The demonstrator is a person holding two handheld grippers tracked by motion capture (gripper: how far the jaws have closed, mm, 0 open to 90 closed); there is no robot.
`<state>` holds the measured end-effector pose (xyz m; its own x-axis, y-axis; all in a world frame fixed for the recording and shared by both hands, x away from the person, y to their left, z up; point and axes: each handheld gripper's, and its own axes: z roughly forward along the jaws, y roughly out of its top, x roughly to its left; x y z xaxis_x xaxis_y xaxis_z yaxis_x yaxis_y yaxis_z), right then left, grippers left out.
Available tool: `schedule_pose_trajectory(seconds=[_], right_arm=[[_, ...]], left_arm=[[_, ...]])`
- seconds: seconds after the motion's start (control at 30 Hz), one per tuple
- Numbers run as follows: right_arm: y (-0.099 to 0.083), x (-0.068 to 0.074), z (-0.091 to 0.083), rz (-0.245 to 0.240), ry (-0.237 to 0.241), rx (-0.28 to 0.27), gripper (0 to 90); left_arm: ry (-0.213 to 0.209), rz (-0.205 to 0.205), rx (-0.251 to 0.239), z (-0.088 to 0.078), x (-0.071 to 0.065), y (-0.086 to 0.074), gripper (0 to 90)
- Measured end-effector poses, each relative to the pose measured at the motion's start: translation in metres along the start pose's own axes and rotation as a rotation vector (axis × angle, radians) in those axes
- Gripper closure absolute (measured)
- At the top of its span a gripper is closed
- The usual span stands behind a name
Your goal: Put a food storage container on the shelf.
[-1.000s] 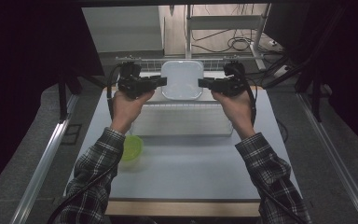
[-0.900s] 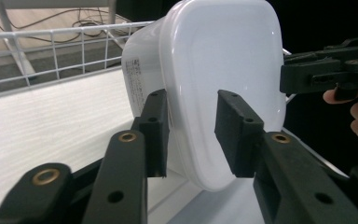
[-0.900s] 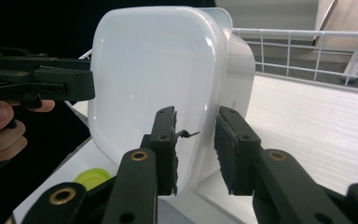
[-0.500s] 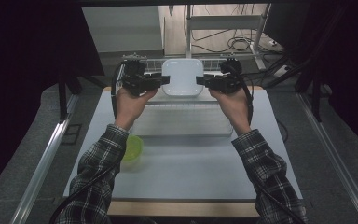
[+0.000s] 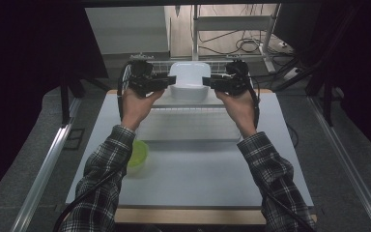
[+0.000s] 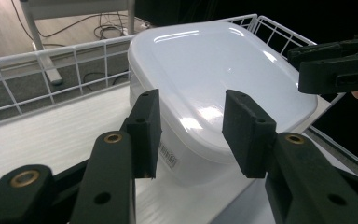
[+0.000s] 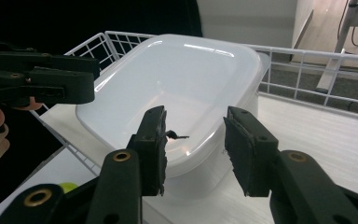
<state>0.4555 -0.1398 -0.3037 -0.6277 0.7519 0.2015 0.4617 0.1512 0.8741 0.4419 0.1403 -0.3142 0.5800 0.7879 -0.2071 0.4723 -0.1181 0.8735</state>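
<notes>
White box (image 5: pixel 189 79) sat upside down at the far edge of the table (image 5: pixel 270 145), inside a white wire basket (image 6: pixel 51 56), its smooth glossy bottom facing up and a small printed label on one side wall. Both forearms in plaid sleeves (image 5: pixel 270 174) reached forward from the near side, hands raised at the same height on either side of the box. The left gripper (image 5: pixel 160 83) pointed inward at the box's left side with its jaws apart, and the right gripper (image 5: pixel 211 83) mirrored it from the right, jaws also apart; neither touched the box. A green bowl (image 5: pixel 137 153) lay near the left sleeve, beside a long pale tray (image 5: pixel 188 126)
</notes>
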Motion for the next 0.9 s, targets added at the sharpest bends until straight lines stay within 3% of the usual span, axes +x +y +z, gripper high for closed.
schedule_pose_trajectory(seconds=[0.23,0.4,0.7,0.83,0.9], right_arm=[[0.002,-0.003,0.004,0.006,-0.019,-0.01,55.6],[0.002,-0.003,0.003,-0.009,-0.036,-0.021,57.8],[0.002,-0.002,-0.01,-0.014,0.002,-0.033,60.9],[-0.004,0.001,-0.017,-0.036,0.022,-0.029,54.8],[-0.007,0.002,-0.02,-0.044,0.024,-0.029,50.5]], left_arm=[[-0.005,-0.005,-0.002,0.0,0.0,0.0,56.6],[0.008,0.024,-0.006,-0.001,-0.002,-0.001,54.9],[-0.031,0.054,-0.037,-0.014,-0.009,-0.004,46.0],[-0.069,0.106,-0.038,-0.024,-0.017,-0.009,39.4],[-0.059,0.147,-0.03,-0.026,-0.021,-0.014,36.7]])
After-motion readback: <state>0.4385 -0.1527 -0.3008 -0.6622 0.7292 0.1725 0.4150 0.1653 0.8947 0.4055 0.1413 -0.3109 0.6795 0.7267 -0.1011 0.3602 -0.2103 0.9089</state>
